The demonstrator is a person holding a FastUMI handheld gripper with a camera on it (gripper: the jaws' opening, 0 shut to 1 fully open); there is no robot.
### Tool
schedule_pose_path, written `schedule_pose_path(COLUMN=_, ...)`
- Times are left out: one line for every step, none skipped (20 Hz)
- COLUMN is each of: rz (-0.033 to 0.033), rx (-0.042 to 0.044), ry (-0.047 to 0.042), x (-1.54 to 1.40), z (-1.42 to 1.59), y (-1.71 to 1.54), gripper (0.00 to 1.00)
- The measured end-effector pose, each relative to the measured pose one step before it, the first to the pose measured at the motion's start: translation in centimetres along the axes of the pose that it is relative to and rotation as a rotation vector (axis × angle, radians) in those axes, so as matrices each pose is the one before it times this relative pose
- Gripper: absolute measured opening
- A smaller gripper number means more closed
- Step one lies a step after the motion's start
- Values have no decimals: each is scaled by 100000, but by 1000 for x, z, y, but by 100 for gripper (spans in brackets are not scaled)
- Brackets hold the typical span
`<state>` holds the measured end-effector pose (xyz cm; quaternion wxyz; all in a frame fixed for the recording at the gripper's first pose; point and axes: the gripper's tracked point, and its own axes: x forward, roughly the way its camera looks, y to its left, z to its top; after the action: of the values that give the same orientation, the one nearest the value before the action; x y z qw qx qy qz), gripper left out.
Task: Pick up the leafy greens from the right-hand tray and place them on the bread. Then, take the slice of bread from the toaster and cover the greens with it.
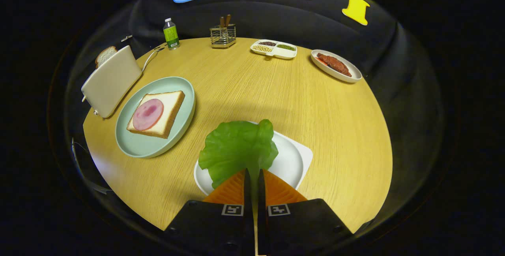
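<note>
Claw (253,175) is pressed together on the stem edge of the leafy greens (236,149), which seem lifted a little above the white tray (294,161) just ahead of it. Beyond, to its left, the bread (167,120) with ham (148,114) lies on a green plate (138,147), beside the toaster (110,82) on the bench (256,86).
</note>
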<state>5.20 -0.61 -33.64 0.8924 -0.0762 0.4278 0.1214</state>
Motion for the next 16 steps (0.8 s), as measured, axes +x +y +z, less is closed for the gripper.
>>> schedule_pose_path(rz=-802, rx=2015, ry=180, x=-279, z=300, y=-138, gripper=8)
schedule_pose_path(rz=-1806, rx=2092, ry=542, x=-182, z=280, y=-354, gripper=8)
schedule_pose_path(rz=-1920, rx=1184, ry=591, x=-300, z=161, y=-292, gripper=8)
schedule_pose_path(rz=-1300, rx=1281, ry=-858, x=-599, z=553, y=-177, gripper=8)
schedule_pose_path(rz=-213, rx=2133, ry=-1391, x=-598, z=621, y=43, gripper=8)
schedule_pose_path(rz=360, rx=2497, ry=-1431, x=-765, z=666, y=224, gripper=7)
schedule_pose_path(rz=-98, rx=1678, ry=-1303, x=-710, z=470, y=240, gripper=8)
schedule_pose_path(rz=-194, rx=596, ry=-1098, x=-693, z=512, y=279, gripper=8)
schedule_pose_path(rz=171, rx=183, ry=-1346, x=-752, z=582, y=340, gripper=8)
schedule_pose_path(rz=541, rx=-281, ry=-1456, x=-741, z=742, y=549, gripper=8)
schedule_pose_path(rz=727, rx=-638, ry=-1664, x=-638, z=785, y=592, gripper=8)
schedule_pose_path(rz=694, rx=-745, ry=-1547, x=-614, z=887, y=695, gripper=8)
schedule_pose_path(rz=895, rx=-452, ry=-1556, x=-436, z=795, y=825, gripper=8)
schedule_pose_path(rz=1379, rx=20, ry=-1253, x=-373, z=823, y=1013, gripper=8)
schedule_pose_path(rz=1618, rx=125, ry=-987, x=-325, z=622, y=1134, gripper=8)
schedule_pose_path(rz=1442, rx=-590, ry=-795, x=-228, z=659, y=1191, gripper=8)
